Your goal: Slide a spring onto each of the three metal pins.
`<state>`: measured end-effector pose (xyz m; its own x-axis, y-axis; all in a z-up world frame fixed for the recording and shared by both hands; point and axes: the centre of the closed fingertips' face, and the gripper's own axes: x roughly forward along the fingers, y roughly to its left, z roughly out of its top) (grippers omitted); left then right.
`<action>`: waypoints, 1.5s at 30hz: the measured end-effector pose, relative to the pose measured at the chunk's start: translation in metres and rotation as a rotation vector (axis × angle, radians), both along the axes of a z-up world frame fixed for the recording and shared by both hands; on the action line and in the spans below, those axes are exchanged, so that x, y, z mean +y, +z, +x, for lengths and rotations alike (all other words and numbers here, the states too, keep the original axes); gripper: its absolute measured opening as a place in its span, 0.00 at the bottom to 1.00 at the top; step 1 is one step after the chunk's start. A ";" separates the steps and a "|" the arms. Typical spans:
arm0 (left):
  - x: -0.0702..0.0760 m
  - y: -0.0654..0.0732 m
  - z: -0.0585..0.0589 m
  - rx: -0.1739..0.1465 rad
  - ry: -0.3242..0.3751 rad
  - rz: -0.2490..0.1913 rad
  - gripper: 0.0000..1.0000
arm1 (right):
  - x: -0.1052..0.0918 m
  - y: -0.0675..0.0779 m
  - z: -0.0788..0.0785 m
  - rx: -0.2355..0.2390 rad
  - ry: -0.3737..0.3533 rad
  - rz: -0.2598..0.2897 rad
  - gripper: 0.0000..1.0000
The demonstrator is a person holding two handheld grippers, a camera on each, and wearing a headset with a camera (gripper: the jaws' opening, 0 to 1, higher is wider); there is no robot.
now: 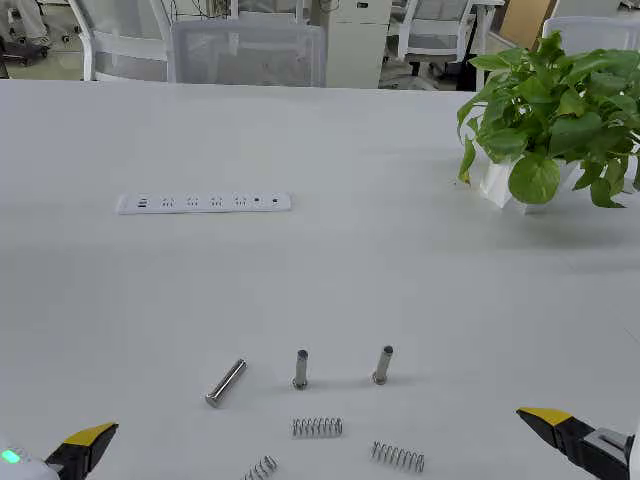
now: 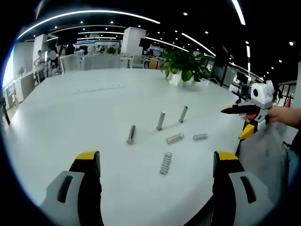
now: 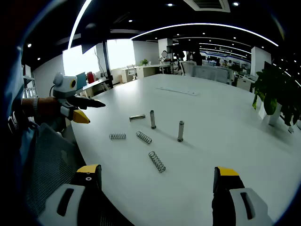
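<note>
White workbench [image 1: 400, 280] bears two upright pins [image 1: 300, 369] and one lying pin [image 1: 226, 382], three springs [image 1: 317, 427] loose just before them, the left gripper [image 2: 156, 157] and right gripper [image 3: 157, 170] wide open and empty — likely risk: a nudged spring rolls away, or a bumped pin topples.

Left claw [image 2: 156, 156], right claw [image 3: 157, 170] spread wide

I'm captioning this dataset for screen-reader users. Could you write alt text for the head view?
On a white table, three metal pins, one lying flat and two upright, sit behind three loose springs, with the left gripper and right gripper at the bottom corners. A power strip and a potted plant lie farther back.
</note>
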<state>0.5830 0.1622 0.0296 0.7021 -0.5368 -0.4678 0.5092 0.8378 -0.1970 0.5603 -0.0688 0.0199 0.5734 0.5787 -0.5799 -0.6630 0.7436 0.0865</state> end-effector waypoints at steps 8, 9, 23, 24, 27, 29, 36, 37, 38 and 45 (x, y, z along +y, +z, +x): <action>0.003 -0.005 0.000 0.007 -0.020 0.022 0.99 | -0.006 -0.003 0.000 0.004 0.000 -0.021 0.99; 0.004 -0.007 -0.001 0.010 -0.021 0.023 0.99 | -0.006 -0.003 0.000 0.004 0.000 -0.023 0.99; 0.009 -0.014 -0.005 0.038 -0.023 0.040 0.99 | 0.000 -0.004 0.002 0.000 0.021 -0.029 0.99; 0.009 -0.014 -0.005 0.040 -0.025 0.043 0.99 | 0.000 -0.004 0.002 -0.001 0.024 -0.030 0.99; 0.009 -0.016 -0.006 0.046 -0.031 0.050 0.99 | 0.000 -0.004 0.003 -0.002 0.031 -0.036 0.99; 0.009 -0.017 -0.006 0.049 -0.034 0.052 0.99 | 0.000 -0.004 0.003 -0.004 0.034 -0.038 0.99; 0.009 -0.020 -0.008 0.061 -0.039 0.067 0.99 | -0.001 -0.004 0.003 -0.003 0.037 -0.036 0.99; 0.009 -0.019 -0.008 0.059 -0.040 0.067 0.99 | -0.001 -0.005 0.003 -0.003 0.036 -0.036 0.99; 0.009 -0.020 -0.009 0.060 -0.043 0.069 0.99 | -0.001 -0.005 0.003 -0.002 0.037 -0.035 0.99; 0.010 -0.024 -0.008 0.076 -0.056 0.084 0.99 | 0.000 -0.006 0.003 -0.002 0.040 -0.031 0.99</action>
